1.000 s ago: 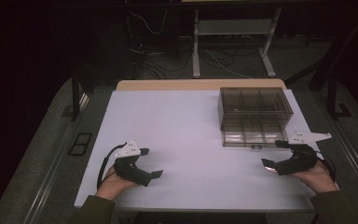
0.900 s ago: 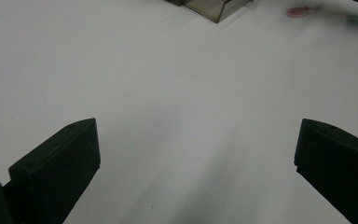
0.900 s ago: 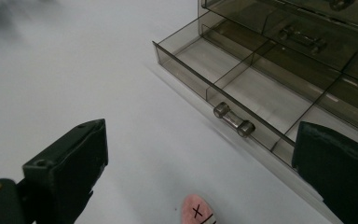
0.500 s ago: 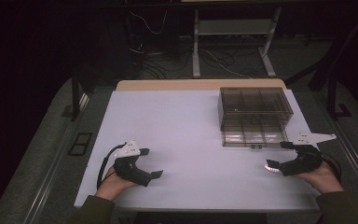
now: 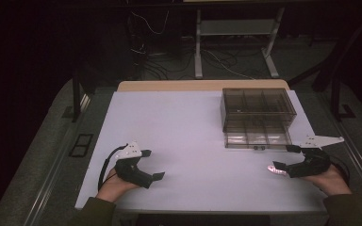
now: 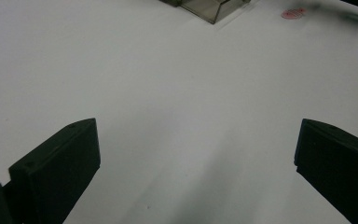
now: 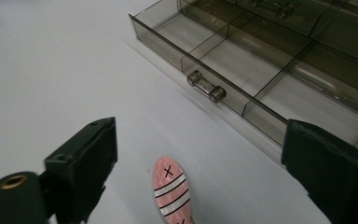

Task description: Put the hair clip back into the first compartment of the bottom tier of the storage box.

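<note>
Hands come in from the near edge of the white counter, each holding a black two-jaw gripper. The left gripper rests low over the near left part of the counter, its fingers spread wide apart with nothing between them; the left gripper view shows bare white surface ahead of it. The right gripper sits at the near right, a grey three-cornered plate on top, and its fingers also stand wide open, gripping nothing. A small pink oval piece with white stripes and black crosses lies flat on the counter between the right gripper's fingers, touching neither of them; in the high view it shows as a pale pink spot just beside the lower finger. A smoked transparent plastic drawer box stands on the far right part of the counter, just beyond the right gripper. Its lower drawer is pulled out toward the person, showing divided compartments, and a small clear cylindrical handle is fixed to the drawer's front wall. The pink piece lies near that front wall, on the counter outside the drawer.
</note>
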The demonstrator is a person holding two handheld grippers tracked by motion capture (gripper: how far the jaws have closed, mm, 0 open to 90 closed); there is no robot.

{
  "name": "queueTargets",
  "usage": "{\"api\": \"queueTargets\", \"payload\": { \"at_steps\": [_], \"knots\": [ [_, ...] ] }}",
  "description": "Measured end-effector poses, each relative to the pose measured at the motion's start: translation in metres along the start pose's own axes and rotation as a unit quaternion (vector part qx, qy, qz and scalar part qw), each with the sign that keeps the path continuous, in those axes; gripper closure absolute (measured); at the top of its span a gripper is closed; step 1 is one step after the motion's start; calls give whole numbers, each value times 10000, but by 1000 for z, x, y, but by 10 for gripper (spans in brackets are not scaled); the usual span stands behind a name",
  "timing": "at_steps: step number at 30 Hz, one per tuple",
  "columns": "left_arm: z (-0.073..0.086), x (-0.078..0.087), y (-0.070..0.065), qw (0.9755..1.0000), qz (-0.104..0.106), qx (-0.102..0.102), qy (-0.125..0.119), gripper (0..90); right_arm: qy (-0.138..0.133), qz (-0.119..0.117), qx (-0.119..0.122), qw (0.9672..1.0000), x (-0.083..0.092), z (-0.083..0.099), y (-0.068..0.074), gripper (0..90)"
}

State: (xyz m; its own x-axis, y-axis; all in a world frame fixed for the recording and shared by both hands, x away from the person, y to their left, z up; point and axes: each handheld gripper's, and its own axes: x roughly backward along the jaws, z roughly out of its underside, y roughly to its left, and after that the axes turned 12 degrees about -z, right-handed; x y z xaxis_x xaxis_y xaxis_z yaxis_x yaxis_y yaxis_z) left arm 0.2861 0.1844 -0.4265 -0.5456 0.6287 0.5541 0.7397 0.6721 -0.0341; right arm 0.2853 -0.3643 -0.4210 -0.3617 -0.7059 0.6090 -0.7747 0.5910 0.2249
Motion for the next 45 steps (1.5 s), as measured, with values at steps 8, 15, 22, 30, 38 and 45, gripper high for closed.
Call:
{"api": "queueTargets", "payload": {
  "at_steps": [8, 15, 22, 30, 38, 45],
  "knots": [
    [0, 0, 0, 10000, 1, -22, 11, 0, 29, -39, -8, 10000, 0, 1, 1, 142],
    [0, 1, 1, 10000, -18, -18, 15, 0, 89, -62, -30, 9999, 0, 1, 0, 167],
    [0, 1, 1, 10000, -15, -34, 26, 0, 134, -135, -53, 9998, -1, 1, 1, 236],
    [0, 1, 0, 10000, -7, -28, 35, 0, 178, -173, -4, 9997, -1, 1, 1, 300],
    [0, 1, 0, 10000, 0, -25, 40, 0, 288, -148, 37, 9995, -1, 1, 2, 344],
    [0, 1, 0, 10000, 2, -26, 34, 0, 396, -103, 135, 9991, -2, 0, 4, 370]
  ]
}}
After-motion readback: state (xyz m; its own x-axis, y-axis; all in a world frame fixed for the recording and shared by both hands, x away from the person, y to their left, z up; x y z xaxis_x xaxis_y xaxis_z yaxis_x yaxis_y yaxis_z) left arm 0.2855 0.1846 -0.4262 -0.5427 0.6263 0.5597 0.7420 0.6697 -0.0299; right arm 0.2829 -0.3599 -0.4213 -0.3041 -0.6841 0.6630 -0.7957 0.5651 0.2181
